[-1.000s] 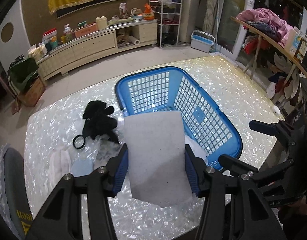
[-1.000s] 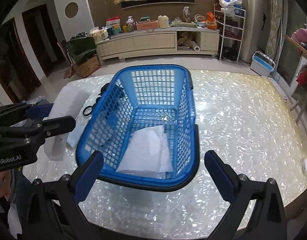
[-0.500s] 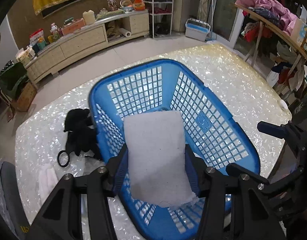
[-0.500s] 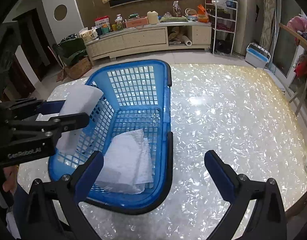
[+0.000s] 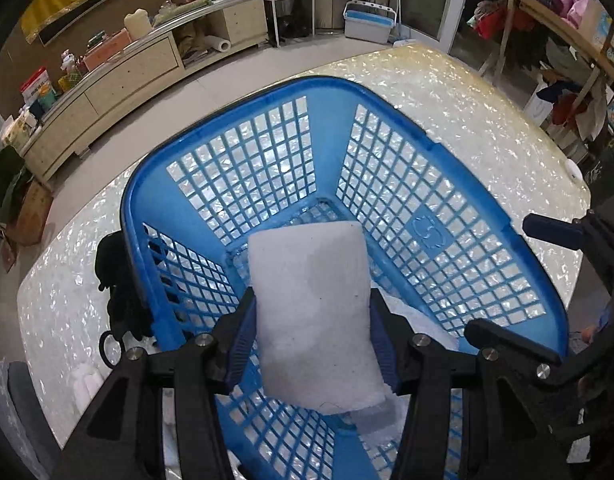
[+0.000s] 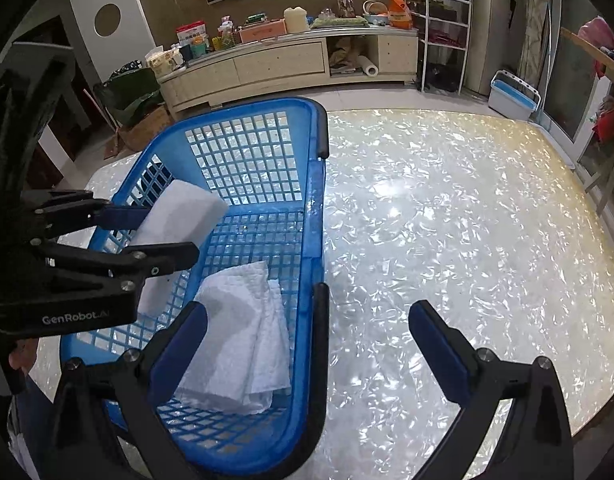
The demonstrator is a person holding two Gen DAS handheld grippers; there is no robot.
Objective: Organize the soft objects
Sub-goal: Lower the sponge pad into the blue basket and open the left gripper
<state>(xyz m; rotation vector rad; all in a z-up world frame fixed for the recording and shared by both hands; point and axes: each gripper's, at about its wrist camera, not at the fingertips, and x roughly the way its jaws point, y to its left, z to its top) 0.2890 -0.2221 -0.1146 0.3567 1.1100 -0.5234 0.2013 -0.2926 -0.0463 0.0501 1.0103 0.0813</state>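
Blue lattice basket (image 5: pixel 435 216) with black-trimmed rim; plain white foam pad (image 5: pixel 315 320); white, perhaps quilted cloth (image 6: pixel 243 332); pearly white-and-cream flecked tabletop (image 6: pixel 447 240); black fuzzy bundle (image 5: pixel 119 292).

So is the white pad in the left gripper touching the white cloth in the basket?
Apart. The right wrist view shows the white pad held above the white cloth, with basket mesh between them.

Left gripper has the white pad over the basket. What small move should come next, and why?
Probably open the left gripper and drop the pad: it hangs inside the basket rim, above the cloth already lying there. The right gripper is open.
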